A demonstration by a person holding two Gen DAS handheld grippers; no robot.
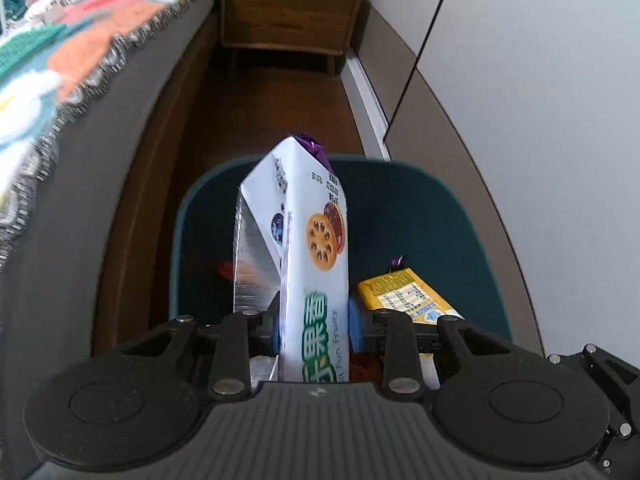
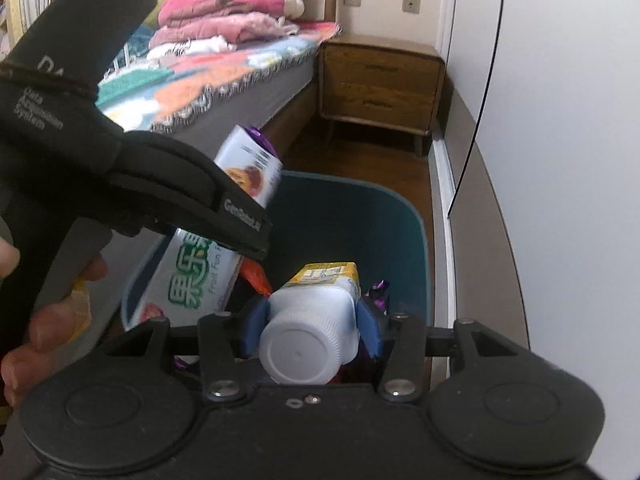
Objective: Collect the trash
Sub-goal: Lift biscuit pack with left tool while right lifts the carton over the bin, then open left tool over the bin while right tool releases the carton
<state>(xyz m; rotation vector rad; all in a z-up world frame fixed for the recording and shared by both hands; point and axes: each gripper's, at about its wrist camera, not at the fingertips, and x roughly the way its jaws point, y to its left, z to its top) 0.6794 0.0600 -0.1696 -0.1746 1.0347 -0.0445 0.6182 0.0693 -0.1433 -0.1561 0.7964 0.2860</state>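
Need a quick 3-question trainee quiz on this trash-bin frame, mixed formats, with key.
1. True or false: the left gripper is shut on the biscuit box.
2. What does the right gripper hold? A) white plastic bottle B) orange wrapper C) nothing
3. Fill in: a yellow carton already lies inside the teal ____.

Key:
1. True; the box stands between its blue pads above the trash bin.
2. A; the white plastic bottle is clamped, cap toward the camera.
3. trash bin
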